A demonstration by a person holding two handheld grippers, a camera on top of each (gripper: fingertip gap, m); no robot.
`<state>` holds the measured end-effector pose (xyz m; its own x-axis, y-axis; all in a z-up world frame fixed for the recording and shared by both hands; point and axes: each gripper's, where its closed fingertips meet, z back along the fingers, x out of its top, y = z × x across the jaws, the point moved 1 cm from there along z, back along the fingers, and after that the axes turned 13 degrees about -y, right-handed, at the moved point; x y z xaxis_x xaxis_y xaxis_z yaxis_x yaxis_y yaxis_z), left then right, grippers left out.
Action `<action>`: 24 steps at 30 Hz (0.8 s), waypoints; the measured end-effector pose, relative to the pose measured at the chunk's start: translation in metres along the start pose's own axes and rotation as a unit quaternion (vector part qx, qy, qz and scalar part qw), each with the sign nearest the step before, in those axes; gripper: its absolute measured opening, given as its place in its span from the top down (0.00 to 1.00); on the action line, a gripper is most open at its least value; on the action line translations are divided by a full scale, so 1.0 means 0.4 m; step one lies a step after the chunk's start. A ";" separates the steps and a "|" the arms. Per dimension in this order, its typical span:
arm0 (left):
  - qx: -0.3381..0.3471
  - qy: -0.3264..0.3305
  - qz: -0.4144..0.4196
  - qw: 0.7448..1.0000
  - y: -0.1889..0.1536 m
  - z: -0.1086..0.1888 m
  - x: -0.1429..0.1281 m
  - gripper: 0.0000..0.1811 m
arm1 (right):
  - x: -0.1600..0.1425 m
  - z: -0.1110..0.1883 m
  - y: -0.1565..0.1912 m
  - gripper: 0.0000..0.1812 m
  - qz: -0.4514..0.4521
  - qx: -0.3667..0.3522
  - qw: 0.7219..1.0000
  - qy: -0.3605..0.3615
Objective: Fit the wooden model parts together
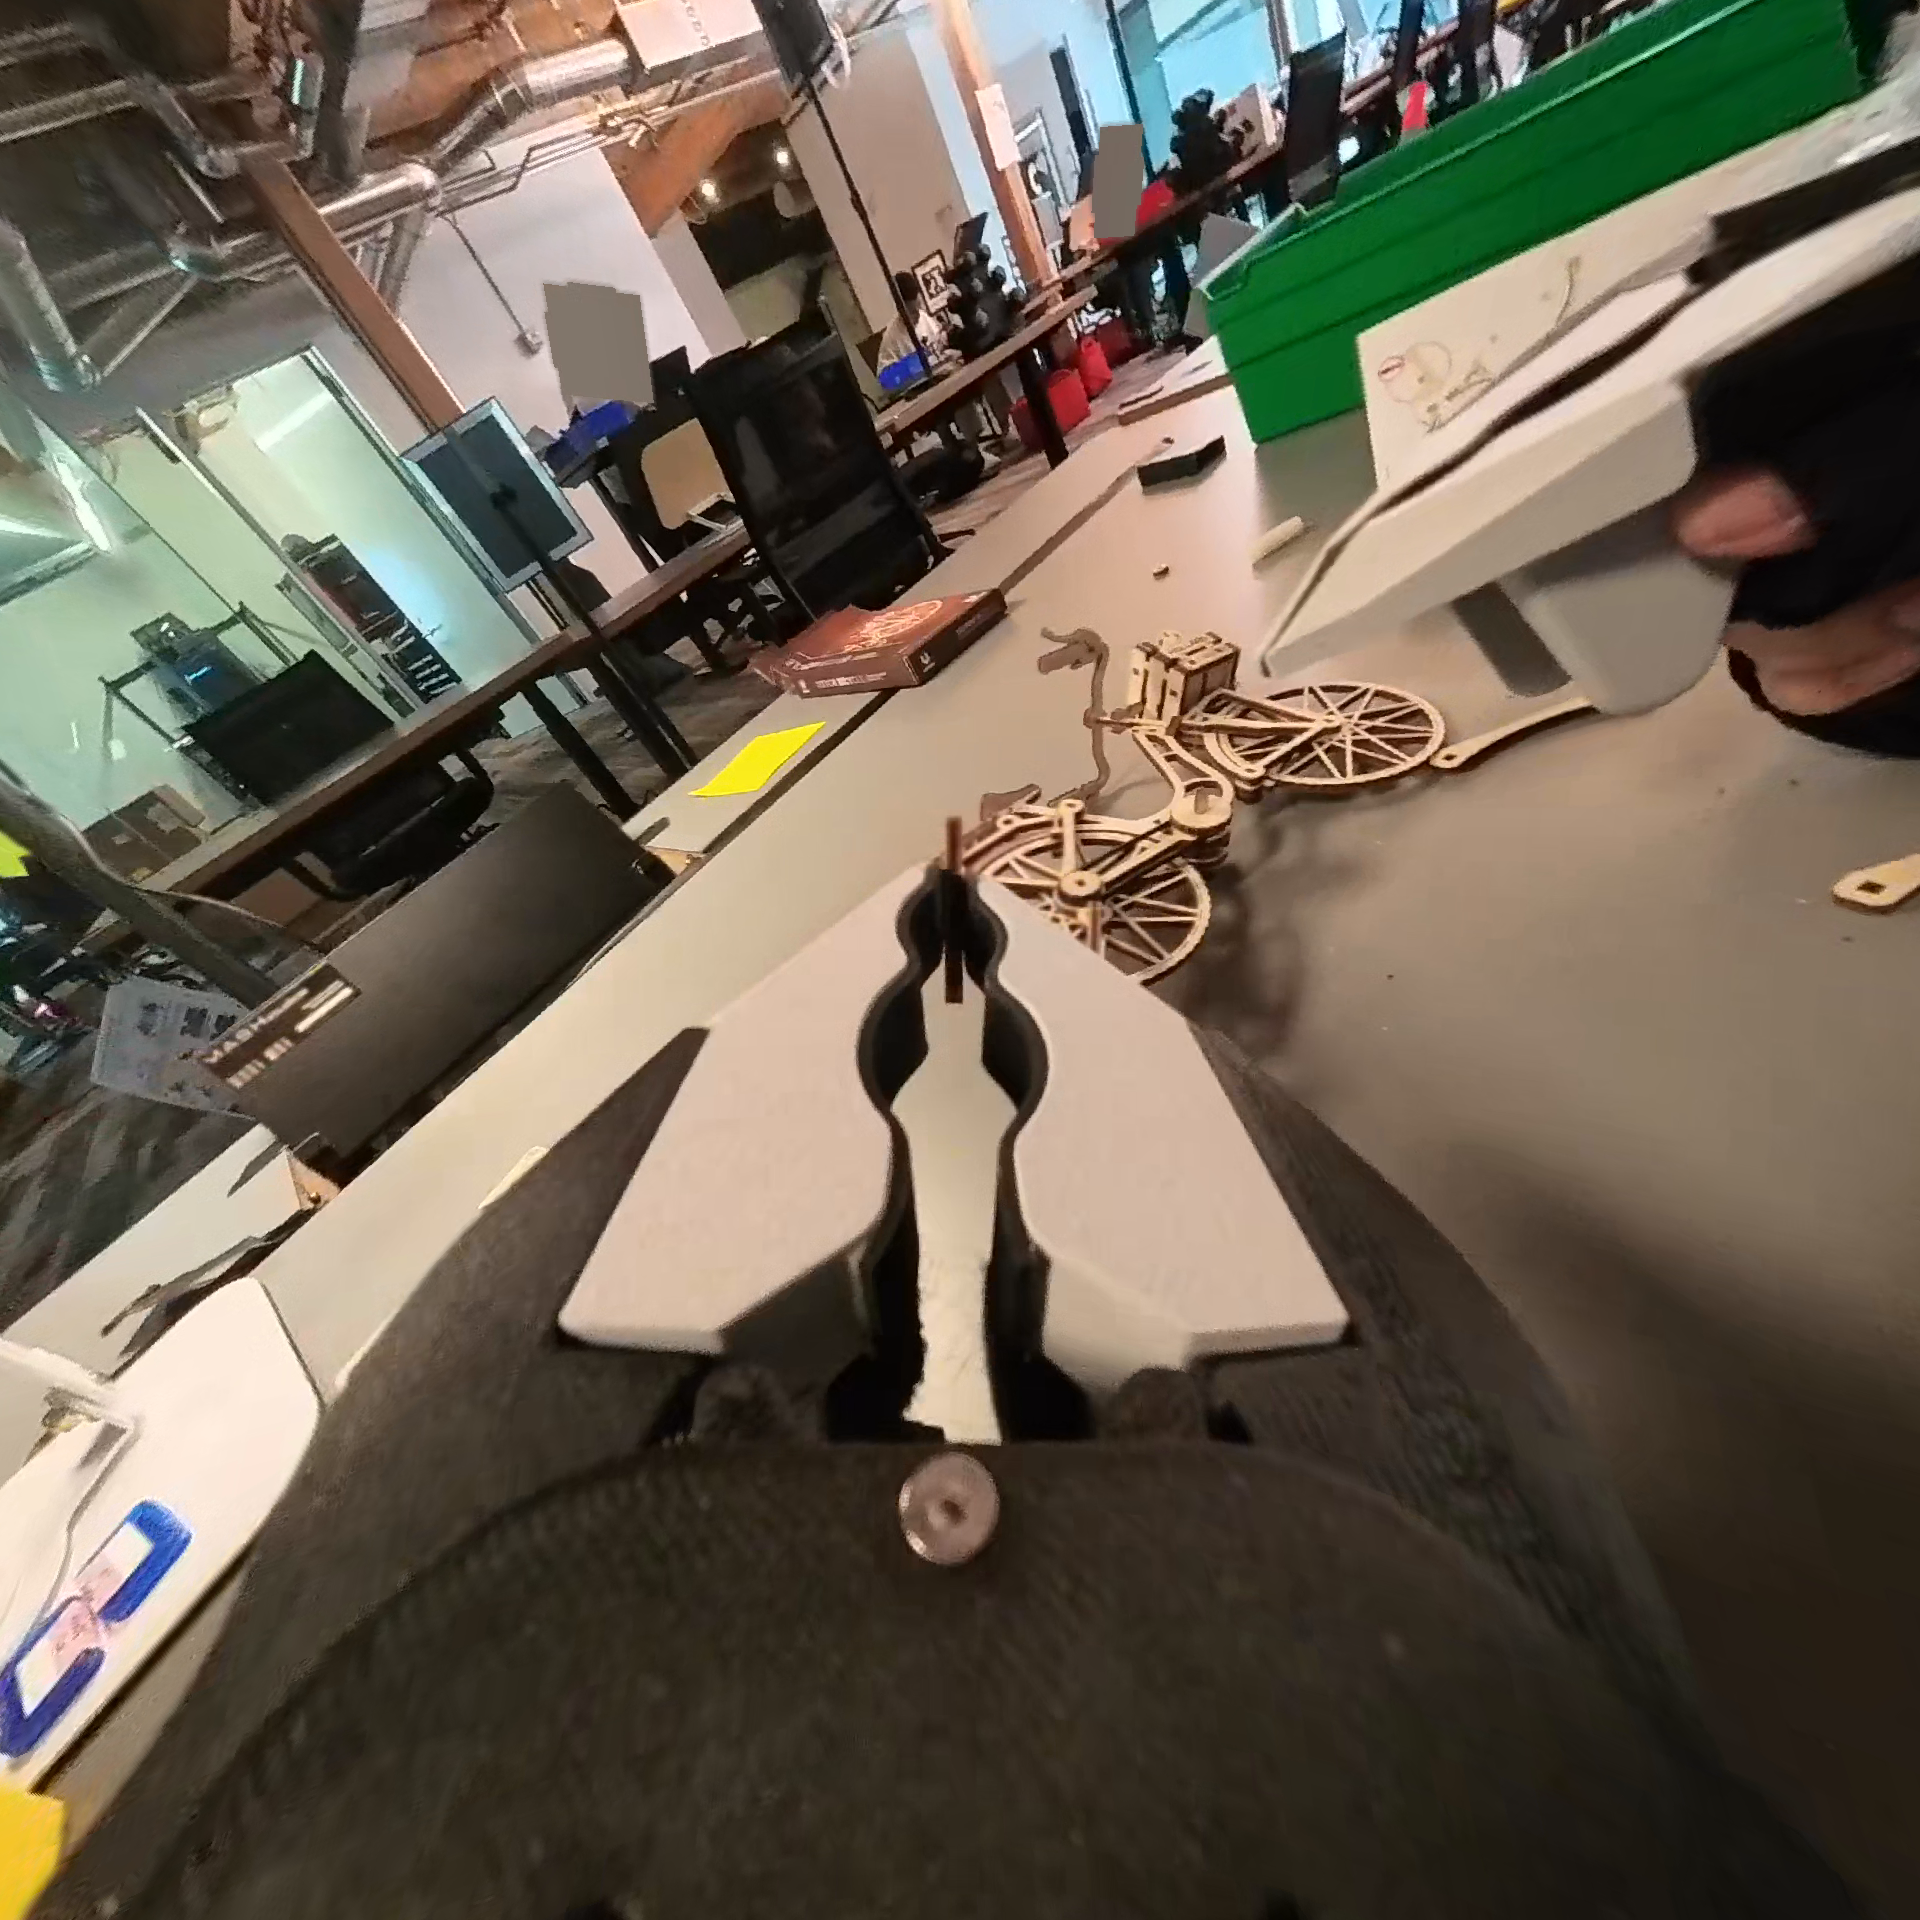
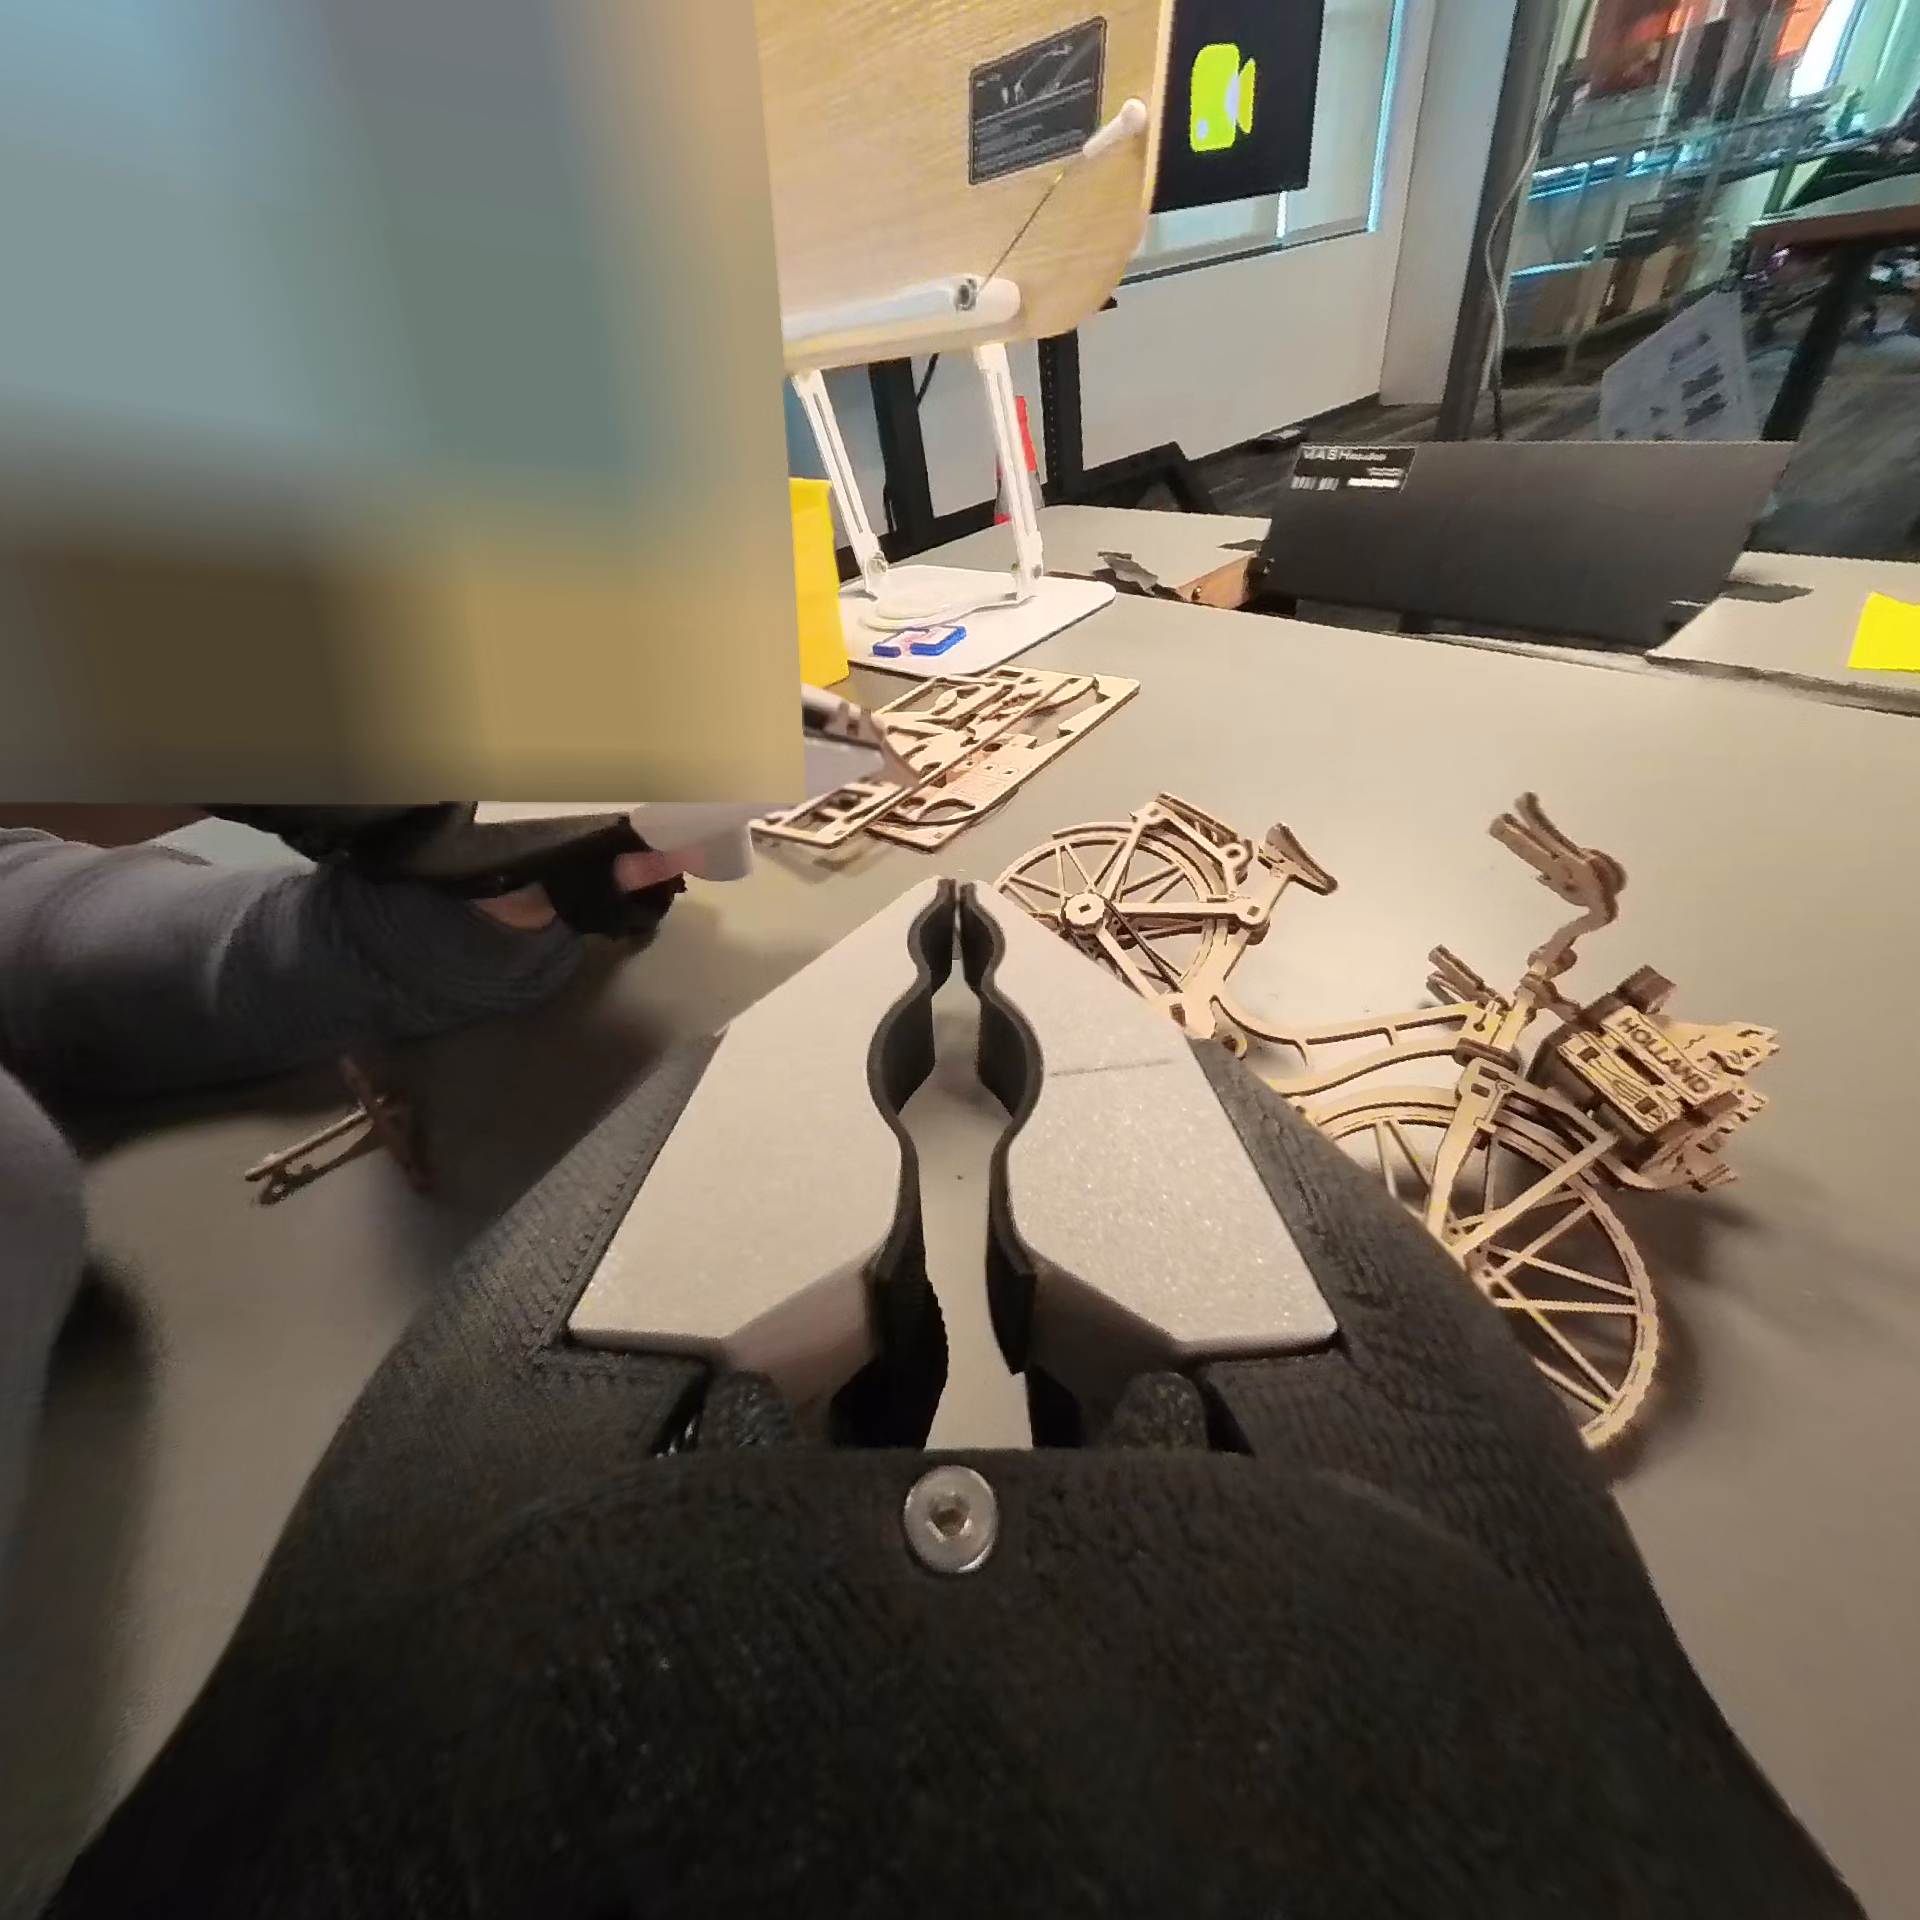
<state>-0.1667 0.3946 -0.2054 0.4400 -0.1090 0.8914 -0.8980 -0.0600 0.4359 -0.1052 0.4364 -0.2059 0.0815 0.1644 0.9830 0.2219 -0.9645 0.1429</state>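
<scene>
Grey table (image 1: 1507, 1039) stretched wide and mostly bare ahead of the left tongs (image 1: 951, 883), which pinched a thin dark wooden strip (image 1: 952, 935) upright at their tips. Just beyond lay the wooden bicycle model (image 1: 1174, 800) on its side, near the table's far edge. Right tongs (image 2: 954, 899) were closed on nothing beside it; punched part sheets (image 2: 966, 758) lay behind.
</scene>
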 end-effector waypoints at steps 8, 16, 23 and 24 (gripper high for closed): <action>0.015 -0.017 0.023 0.999 0.021 0.005 0.005 0.99 | 0.000 -0.003 0.003 0.99 0.070 -0.013 0.997 0.004; -0.006 -0.069 0.029 0.997 0.010 0.008 0.036 0.99 | 0.015 0.004 -0.009 0.96 0.111 -0.030 0.993 -0.014; -0.111 -0.065 -0.049 0.990 -0.082 0.006 0.035 0.99 | 0.070 0.031 0.025 0.87 0.140 0.013 0.988 -0.068; -0.120 -0.058 -0.074 0.988 -0.094 0.006 0.030 0.99 | 0.065 0.032 0.033 0.87 0.153 0.025 0.986 -0.058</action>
<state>-0.1278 0.3932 -0.2113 0.5514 -0.2305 0.8018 -0.7934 0.1522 0.5894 -0.0878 0.4305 -0.1800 0.2623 -0.1065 0.9591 0.2181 -0.9616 -0.1664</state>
